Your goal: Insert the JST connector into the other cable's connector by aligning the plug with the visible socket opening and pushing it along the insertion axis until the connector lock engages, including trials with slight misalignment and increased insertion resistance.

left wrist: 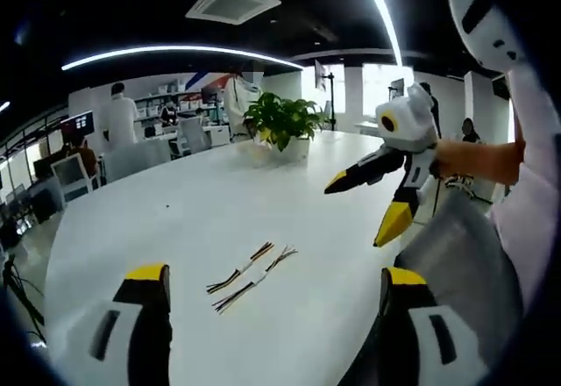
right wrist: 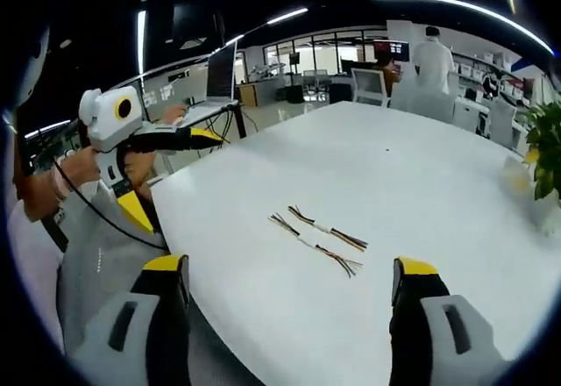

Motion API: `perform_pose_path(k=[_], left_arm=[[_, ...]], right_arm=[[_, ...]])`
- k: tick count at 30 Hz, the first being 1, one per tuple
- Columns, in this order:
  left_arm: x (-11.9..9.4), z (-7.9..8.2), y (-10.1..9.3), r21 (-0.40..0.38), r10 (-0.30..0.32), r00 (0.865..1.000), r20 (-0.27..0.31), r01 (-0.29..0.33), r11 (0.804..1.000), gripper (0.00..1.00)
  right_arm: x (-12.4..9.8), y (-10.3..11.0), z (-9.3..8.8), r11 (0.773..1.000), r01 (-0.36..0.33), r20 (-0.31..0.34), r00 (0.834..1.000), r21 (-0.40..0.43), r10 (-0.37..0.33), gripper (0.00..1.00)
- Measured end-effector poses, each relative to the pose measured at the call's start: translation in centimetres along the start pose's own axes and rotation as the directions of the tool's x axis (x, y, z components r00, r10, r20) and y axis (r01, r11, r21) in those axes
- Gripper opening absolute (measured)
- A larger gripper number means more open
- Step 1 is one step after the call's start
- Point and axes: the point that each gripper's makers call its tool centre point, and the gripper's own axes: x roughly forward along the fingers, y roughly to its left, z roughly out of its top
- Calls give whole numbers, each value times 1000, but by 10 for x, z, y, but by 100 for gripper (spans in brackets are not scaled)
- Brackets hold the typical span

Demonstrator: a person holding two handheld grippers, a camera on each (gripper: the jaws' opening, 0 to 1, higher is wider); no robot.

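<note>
Two short cables with multicoloured wires lie side by side on the white table (left wrist: 202, 202). In the left gripper view, one cable (left wrist: 241, 269) and the other cable (left wrist: 256, 282) rest just ahead of my open left gripper (left wrist: 273, 279), which holds nothing. The right gripper (left wrist: 358, 213) hangs open at the table's right edge, held by a hand. In the right gripper view the cables (right wrist: 326, 228) (right wrist: 311, 246) lie ahead of my open, empty right gripper (right wrist: 289, 270). The left gripper (right wrist: 180, 180) hovers open beyond the table's left edge. Connectors are too small to make out.
A potted plant (left wrist: 280, 123) (right wrist: 543, 153) stands on the far part of the table. A laptop (right wrist: 219, 75) sits on a desk beyond. Office chairs (left wrist: 70, 175) and a person in a white coat (right wrist: 434, 57) are in the background.
</note>
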Motion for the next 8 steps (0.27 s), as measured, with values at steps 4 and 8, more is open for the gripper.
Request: perform_pose_path(k=[4,8], left_arm=[[-7,-11,1,-19,26,999,-27,-27,999,99],[-13,-27,3,-26,54,996,-74,-56,998,99]], right_arm=[[-3,-1,-7,1000,27,-11,1000,8,-27,97],[-3,2,-14,999,37,-16,999,21,-37,97]])
